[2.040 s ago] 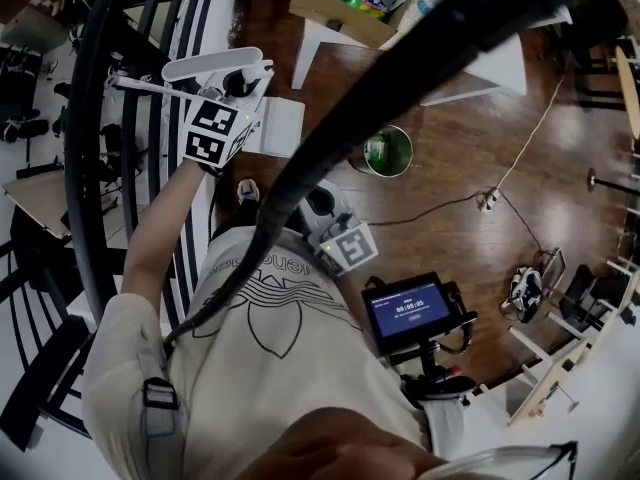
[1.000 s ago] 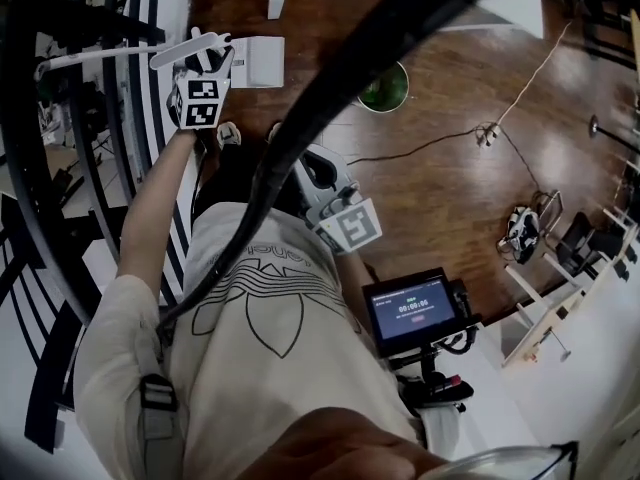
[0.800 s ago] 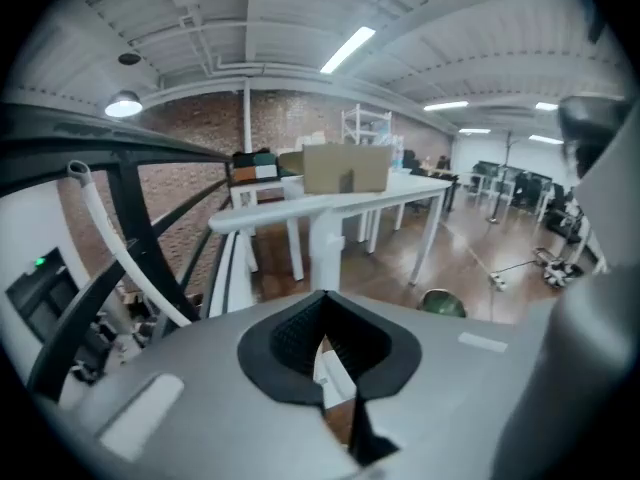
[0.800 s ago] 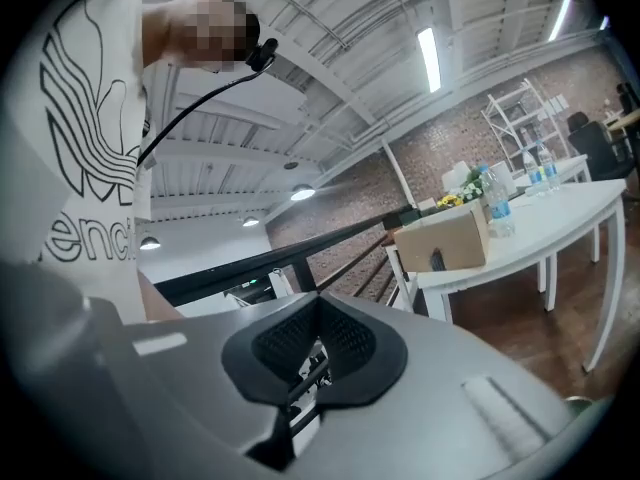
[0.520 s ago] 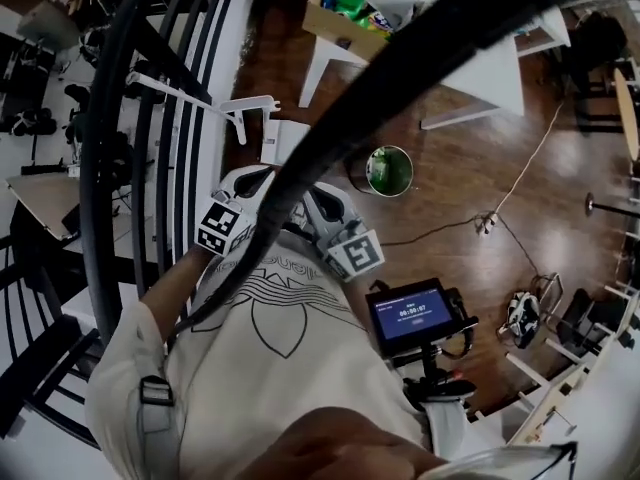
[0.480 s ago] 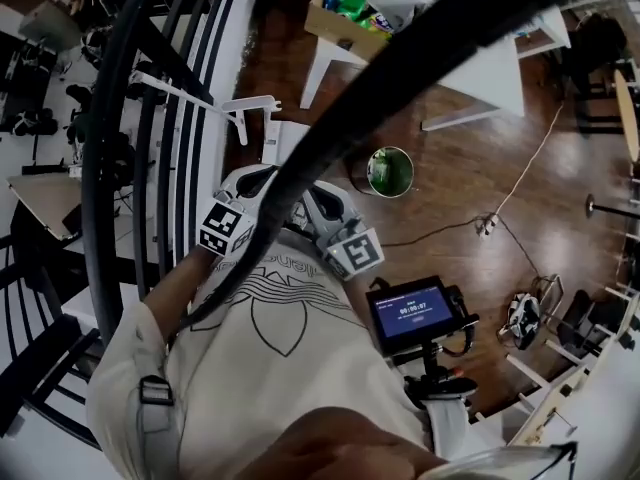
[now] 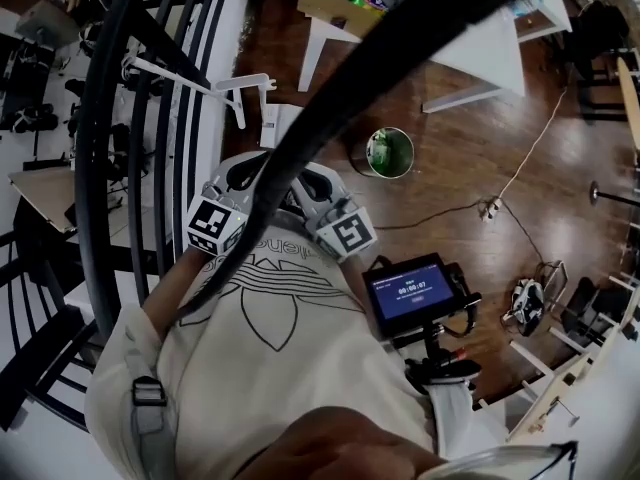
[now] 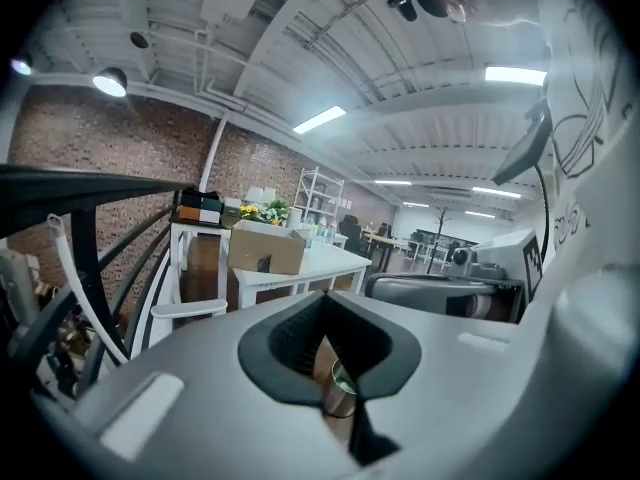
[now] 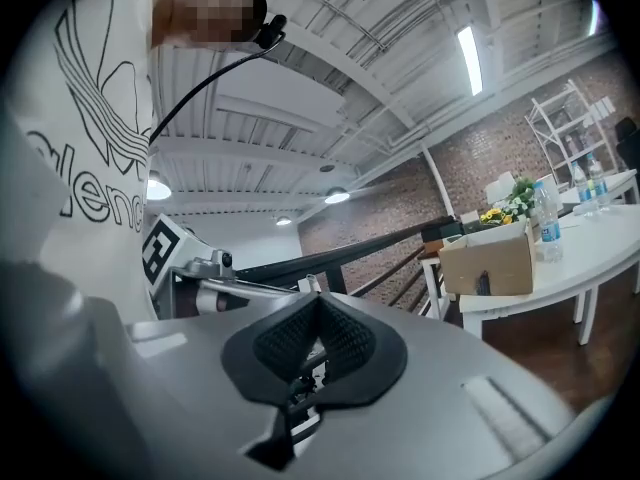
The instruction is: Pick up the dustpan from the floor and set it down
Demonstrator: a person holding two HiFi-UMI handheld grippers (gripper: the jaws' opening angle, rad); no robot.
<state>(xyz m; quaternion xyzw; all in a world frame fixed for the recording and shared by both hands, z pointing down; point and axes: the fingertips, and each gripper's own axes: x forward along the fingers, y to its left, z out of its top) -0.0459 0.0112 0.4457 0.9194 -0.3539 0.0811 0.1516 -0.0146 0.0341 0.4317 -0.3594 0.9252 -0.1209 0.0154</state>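
Left tool (image 8: pixel 322 298) pulled back from dustpan (image 7: pixel 279 125), now at person's chest beside right tool (image 9: pixel 318 303). Left jaws went from apart to shut, nothing held. Right tool barely shifted, jaws together, empty. Dustpan let go, on floor just left of green bin (image 7: pixel 388 152). Thick black cable (image 7: pixel 330 118) crosses head view left of bin, hiding both tools' tips and part of dustpan. Railing (image 7: pixel 150 138) further left of bin. Table (image 7: pixel 480 53) with cardboard box (image 7: pixel 335 0) beyond bin. White cord (image 7: pixel 530 138) on floor right of bin.
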